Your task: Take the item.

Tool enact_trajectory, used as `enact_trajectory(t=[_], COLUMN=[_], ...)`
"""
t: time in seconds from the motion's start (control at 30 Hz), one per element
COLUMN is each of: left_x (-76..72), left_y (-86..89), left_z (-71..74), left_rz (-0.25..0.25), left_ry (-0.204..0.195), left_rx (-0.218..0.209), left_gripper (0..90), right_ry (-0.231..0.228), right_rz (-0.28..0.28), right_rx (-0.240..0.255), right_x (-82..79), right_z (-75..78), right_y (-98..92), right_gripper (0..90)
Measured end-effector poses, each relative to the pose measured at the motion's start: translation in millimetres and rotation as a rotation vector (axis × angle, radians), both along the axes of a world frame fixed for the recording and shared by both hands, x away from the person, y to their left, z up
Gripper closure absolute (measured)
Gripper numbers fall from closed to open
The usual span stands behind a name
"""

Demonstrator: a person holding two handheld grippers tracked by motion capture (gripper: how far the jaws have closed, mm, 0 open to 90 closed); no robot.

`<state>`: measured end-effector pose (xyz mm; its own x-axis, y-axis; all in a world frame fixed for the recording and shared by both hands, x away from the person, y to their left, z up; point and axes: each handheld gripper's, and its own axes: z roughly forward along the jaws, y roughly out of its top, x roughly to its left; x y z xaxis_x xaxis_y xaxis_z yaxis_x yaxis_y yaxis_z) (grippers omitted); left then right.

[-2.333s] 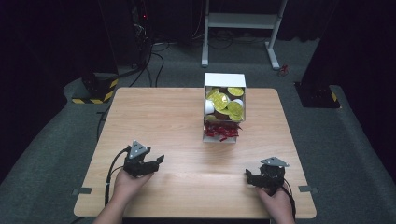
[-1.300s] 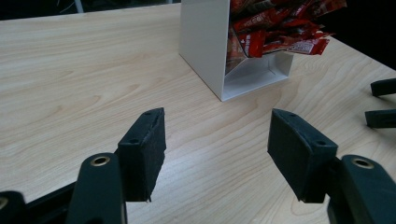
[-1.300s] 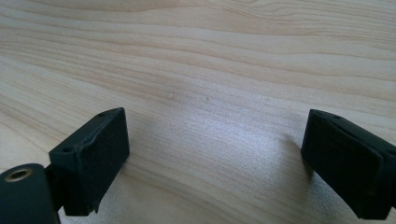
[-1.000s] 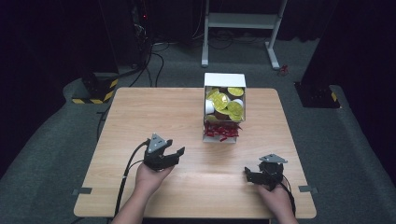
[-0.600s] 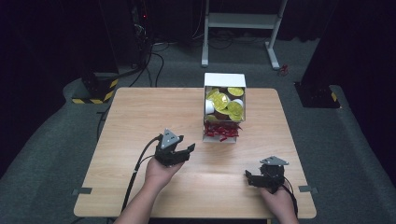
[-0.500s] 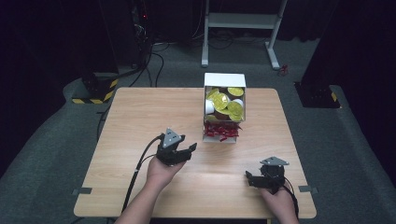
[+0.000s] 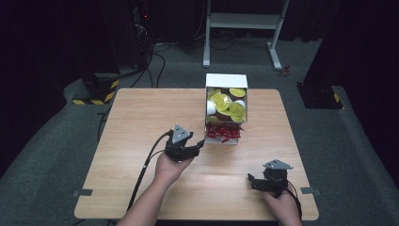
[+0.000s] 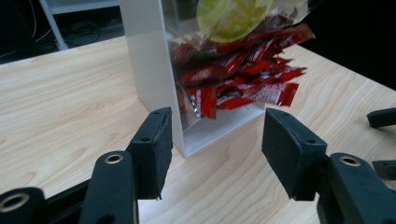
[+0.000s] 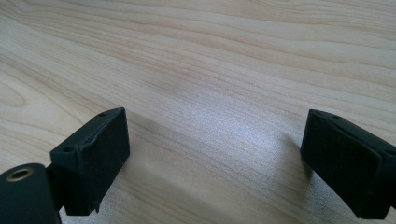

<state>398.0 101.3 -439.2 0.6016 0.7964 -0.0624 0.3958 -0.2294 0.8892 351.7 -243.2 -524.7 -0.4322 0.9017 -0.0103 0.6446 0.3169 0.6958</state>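
A white box (image 7: 226,80) stands at the table's far middle. Yellow-lidded cups (image 7: 228,102) lie in it, and red packets (image 7: 223,131) are piled at its clear front end. My left gripper (image 7: 196,146) is open, just short of the box's near left corner. In the left gripper view the white box wall (image 8: 149,56) and the red packets (image 8: 238,79) lie beyond the open left gripper (image 8: 217,140), under a yellow lid (image 8: 233,16). My right gripper (image 7: 250,181) rests open near the front right. Its view shows the right gripper (image 9: 215,144) over bare wood.
The wooden table (image 7: 141,117) has bare wood on its left half and along the front. A cable (image 7: 143,169) trails from the left gripper off the front edge. Behind the table stand a white desk frame (image 7: 244,21) and a yellow-black striped base (image 7: 96,96).
My left gripper has moved from the table's front left, forward and to the right, up to the box's near corner. The right gripper has stayed in place.
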Motion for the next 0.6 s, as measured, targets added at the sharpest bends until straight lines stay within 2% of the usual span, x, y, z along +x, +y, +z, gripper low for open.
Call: enact_trajectory(t=[0.07,0.27,0.37,0.53,0.6], left_x=[2.3,8.3,12.0,17.6,20.1], left_y=[-0.8,-3.6,-7.3,-8.0,-8.5], left_z=[0.8,4.2,4.7,4.2,2.6], left_rz=[-0.001,-0.011,-0.016,0.0,0.002], left_ry=[0.005,-0.002,0.003,-0.013,-0.003], left_rx=[-0.008,0.01,0.003,-0.018,-0.029], left_gripper=[43.4,44.7,46.6,51.6,52.8], right_ry=[0.0,0.002,0.003,0.003,0.003], right_rz=[0.0,0.001,0.0,0.0,0.0], right_rx=[0.0,0.001,0.002,0.002,0.002], right_x=[0.0,0.2,0.2,0.2,0.2], right_z=[0.0,0.1,0.1,0.1,0.1], right_y=[0.0,0.1,0.3,0.3,0.3], right_gripper=[8.1,8.0,8.1,8.0,8.0])
